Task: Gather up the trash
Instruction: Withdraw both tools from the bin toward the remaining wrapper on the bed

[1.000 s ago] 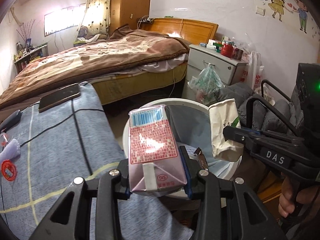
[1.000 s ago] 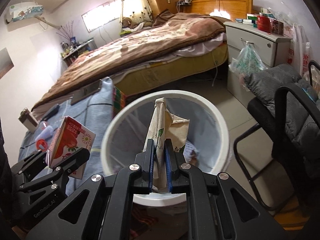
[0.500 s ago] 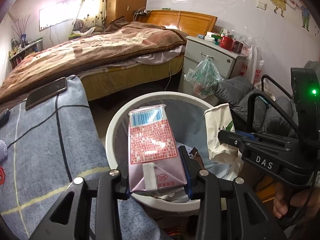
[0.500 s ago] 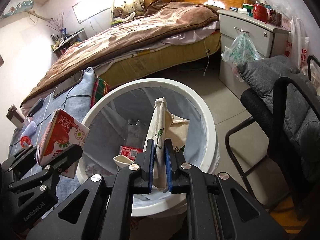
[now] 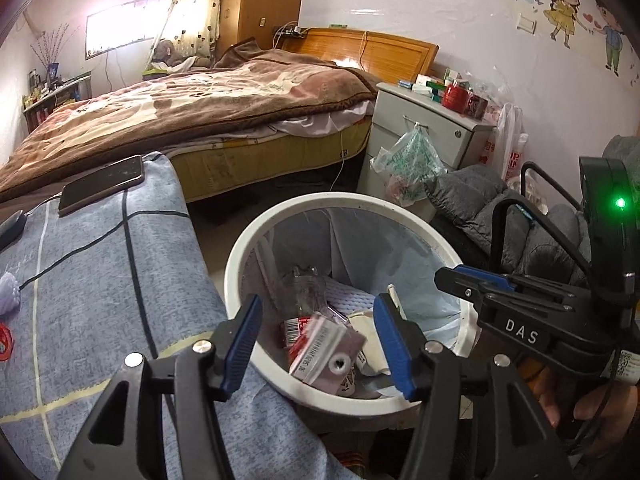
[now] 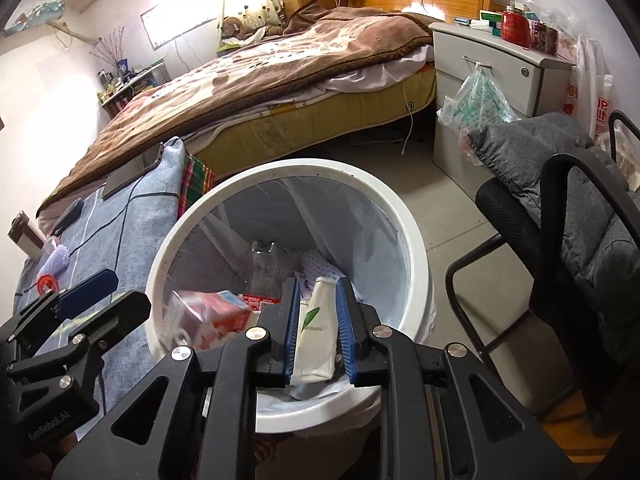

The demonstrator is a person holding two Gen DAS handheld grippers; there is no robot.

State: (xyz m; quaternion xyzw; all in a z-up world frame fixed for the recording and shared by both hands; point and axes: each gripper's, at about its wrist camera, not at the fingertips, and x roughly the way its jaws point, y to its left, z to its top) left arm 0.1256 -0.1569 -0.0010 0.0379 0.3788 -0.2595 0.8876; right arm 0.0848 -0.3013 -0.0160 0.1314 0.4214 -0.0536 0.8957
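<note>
White bin dead ahead, below both claws, rim under fingertips; left claw spread wide, nothing in it, milk carton blurred inside bin just beneath; right claw parted around white paper bag, long axis along fingers, pointing into bin, grip looks loose

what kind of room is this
A lived-in bedroom, most likely in a home: a bed with a brown blanket and wooden headboard, a cluttered nightstand beside it, and cartoon stickers on the wall.
</note>
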